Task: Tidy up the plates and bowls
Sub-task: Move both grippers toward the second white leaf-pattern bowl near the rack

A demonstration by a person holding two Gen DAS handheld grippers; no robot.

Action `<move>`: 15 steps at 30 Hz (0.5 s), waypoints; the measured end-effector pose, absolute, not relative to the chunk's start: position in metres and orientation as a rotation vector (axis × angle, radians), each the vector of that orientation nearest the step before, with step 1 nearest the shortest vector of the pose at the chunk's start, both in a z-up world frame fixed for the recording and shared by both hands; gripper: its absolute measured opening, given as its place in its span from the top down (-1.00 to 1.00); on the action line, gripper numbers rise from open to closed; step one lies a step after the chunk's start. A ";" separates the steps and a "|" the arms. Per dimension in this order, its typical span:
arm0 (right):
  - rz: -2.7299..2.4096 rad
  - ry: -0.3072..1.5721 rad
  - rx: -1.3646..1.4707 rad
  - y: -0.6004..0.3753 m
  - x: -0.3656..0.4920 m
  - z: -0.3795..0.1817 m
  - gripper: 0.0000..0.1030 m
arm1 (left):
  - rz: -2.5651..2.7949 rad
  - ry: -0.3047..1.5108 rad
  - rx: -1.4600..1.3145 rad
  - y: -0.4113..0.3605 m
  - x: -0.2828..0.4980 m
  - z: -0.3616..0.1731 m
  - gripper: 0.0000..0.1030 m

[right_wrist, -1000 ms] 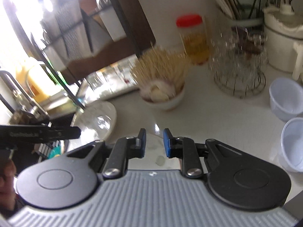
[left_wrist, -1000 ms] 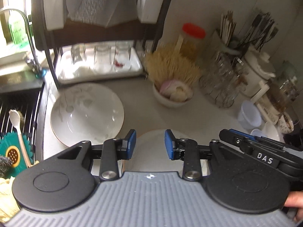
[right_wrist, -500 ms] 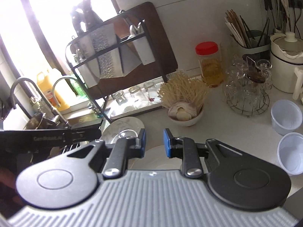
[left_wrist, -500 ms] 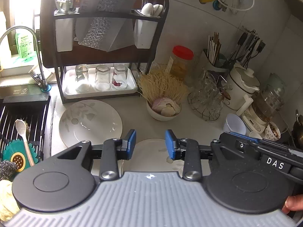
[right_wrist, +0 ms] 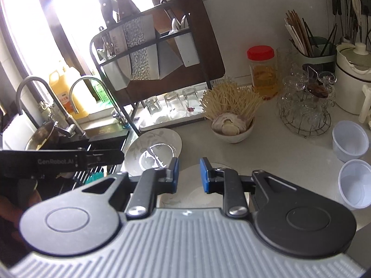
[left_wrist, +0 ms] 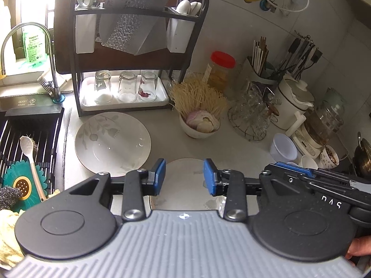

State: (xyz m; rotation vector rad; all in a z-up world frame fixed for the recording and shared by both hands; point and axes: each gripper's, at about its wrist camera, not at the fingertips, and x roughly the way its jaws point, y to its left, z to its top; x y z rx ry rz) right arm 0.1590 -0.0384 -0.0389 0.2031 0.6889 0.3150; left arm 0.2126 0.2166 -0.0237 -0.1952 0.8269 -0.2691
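Grey worktop (left_wrist: 231, 148) fills both views, with a black dish rack (left_wrist: 139, 46) in the upper middle. A leaf-patterned plate (left_wrist: 111, 142) lies at centre left, just below the rack. A plain white plate (left_wrist: 183, 185) lies at bottom centre, under my left tongs (left_wrist: 184, 177), whose jaws are opening with nothing between them. My right tongs (right_wrist: 189, 175) stand slightly apart, gripping nothing.
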 end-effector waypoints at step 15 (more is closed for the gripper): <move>0.399 0.754 0.166 -0.033 0.171 -0.048 0.53 | -0.159 0.869 -0.263 0.224 0.200 -0.036 0.16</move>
